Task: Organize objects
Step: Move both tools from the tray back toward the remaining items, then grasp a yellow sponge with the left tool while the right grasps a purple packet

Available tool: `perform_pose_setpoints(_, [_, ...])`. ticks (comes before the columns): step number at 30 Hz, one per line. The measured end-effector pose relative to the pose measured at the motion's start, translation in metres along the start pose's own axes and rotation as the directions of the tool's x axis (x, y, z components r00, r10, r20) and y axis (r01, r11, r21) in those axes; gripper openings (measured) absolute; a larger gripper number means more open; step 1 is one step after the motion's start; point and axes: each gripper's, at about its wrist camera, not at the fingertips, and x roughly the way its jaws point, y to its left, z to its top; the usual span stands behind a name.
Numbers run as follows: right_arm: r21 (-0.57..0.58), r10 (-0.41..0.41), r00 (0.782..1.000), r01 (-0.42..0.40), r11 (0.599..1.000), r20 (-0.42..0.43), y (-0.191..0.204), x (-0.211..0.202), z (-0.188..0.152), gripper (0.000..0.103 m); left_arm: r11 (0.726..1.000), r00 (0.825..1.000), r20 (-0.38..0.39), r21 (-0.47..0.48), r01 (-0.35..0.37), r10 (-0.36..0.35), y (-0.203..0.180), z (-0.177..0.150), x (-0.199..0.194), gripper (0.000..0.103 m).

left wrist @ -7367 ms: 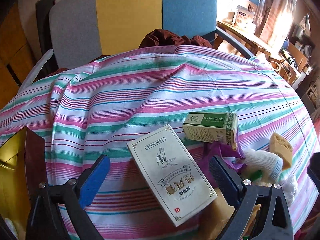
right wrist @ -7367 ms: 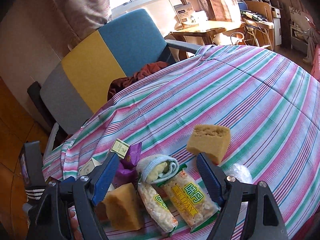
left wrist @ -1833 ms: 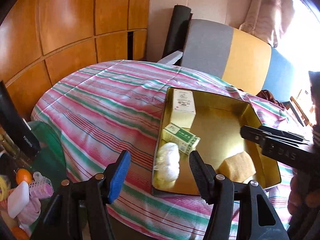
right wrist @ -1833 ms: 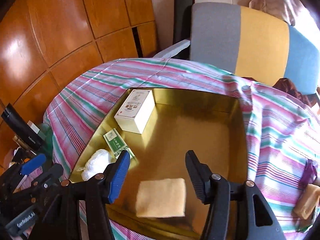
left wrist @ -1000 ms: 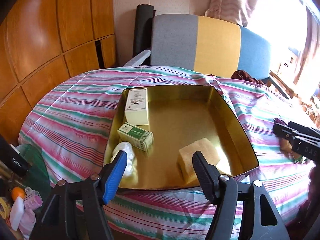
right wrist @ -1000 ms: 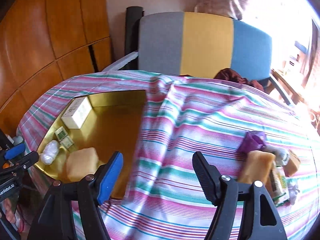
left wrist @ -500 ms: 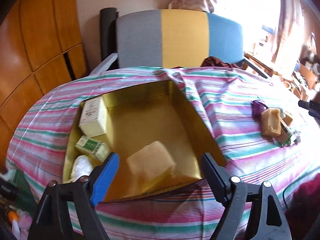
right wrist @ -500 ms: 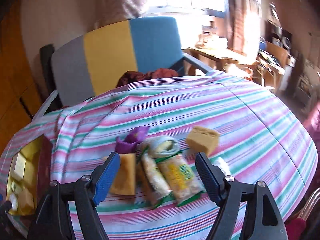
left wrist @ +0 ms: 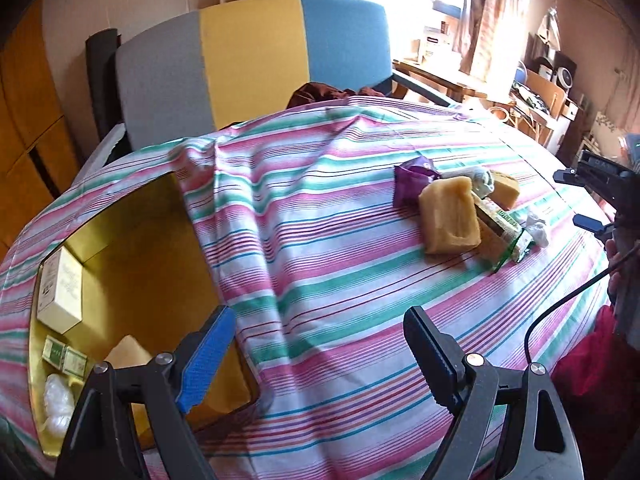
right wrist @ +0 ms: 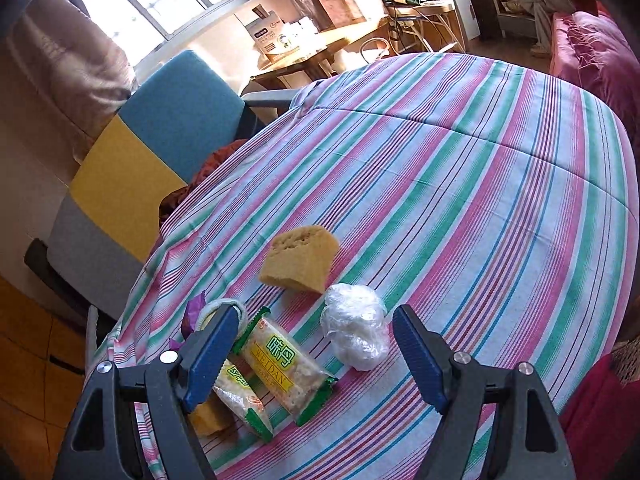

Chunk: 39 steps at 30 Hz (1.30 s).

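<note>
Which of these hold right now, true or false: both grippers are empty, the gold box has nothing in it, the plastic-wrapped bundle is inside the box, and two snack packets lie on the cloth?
1. Left gripper and right gripper are open and empty. True.
2. The gold box is empty. False: it holds a white carton, among other items.
3. The plastic-wrapped bundle is boxed. False: it lies on the striped cloth.
4. Two snack packets lie on the cloth. True.

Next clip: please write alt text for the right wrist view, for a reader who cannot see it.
The open, empty right gripper hovers over a striped tablecloth, framing a Weidan snack packet and a white plastic-wrapped bundle. A yellow sponge lies just beyond them; a grey, yellow and blue chair stands behind.
</note>
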Motion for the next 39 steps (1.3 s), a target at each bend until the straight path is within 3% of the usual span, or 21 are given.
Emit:
perform_pose_setpoints(16, [-0.051,0.045,0.998,-0.047,0.998,-0.04,0.014,0.01,-0.001,0.081,0.985,0.988,-0.02,0.07,0.155,-0.154,-0.078,0.063,0.064,0.087])
perform_pose_setpoints(25, [-0.081,0.055,0.997,-0.059,0.995,-0.05,0.019,0.012,-0.002,0.081,0.987,0.99,-0.052,0.093,0.133,-0.129,-0.104,0.08,0.11,0.089])
perform_pose_setpoints(26, [-0.088,0.055,0.997,-0.059,0.994,-0.051,0.02,0.013,-0.002,0.081,0.987,0.989,-0.067,0.087,0.139,-0.133,-0.104,0.081,0.117,0.083])
perform_pose_setpoints(28, [-0.103,0.049,0.997,-0.055,0.993,-0.054,0.022,0.014,-0.002,0.081,0.976,0.976,-0.091,0.066,0.206,-0.199,-0.103,0.079,0.125,0.058])
perform_pose_setpoints(29, [-0.109,0.05,0.997,-0.056,0.992,-0.057,0.023,0.015,-0.002,0.081,0.969,0.967,-0.096,0.047,0.242,-0.237,-0.101,0.077,0.125,0.052])
perform_pose_setpoints(36, [-0.19,0.067,0.995,-0.078,0.979,-0.068,0.039,0.015,-0.008,0.081,0.965,0.962,-0.072,0.002,0.264,-0.263,-0.073,0.053,0.093,0.049])
perform_pose_setpoints(39, [-0.259,0.086,0.992,-0.107,0.96,-0.092,0.054,0.016,-0.015,0.075,0.967,0.965,-0.073,0.002,0.253,-0.253,-0.055,0.035,0.074,0.049])
